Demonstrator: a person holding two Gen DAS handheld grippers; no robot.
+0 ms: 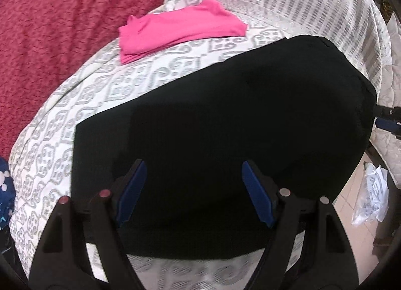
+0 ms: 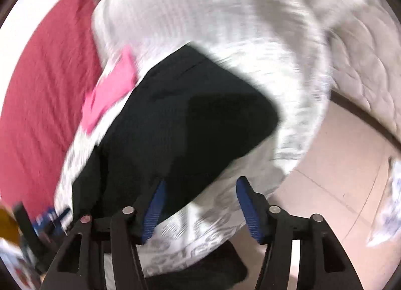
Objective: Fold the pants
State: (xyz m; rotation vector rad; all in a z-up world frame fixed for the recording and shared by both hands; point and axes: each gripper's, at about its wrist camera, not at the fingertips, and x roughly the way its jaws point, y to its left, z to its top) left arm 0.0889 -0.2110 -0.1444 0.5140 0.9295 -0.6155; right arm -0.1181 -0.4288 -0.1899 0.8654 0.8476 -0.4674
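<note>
We see the black pants (image 1: pixel 225 139) folded flat on the patterned bedspread (image 1: pixel 62 127), long axis running near-left to far-right. The left claw (image 1: pixel 194 189), released, hovers over their near edge; the right claw (image 2: pixel 199 204), also released, stands off their right edge.

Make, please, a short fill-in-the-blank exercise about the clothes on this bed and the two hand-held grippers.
1. The folded black fabric pants lie on a white bedsheet with a ____ ornamental pattern.
2. The folded garment beyond the pants is ____ in colour.
3. The jaws of the left hand-held gripper stand ____, gripping nothing.
4. The textured blanket beside the bedsheet is ____.

Missing words: grey; pink; open; red
</note>
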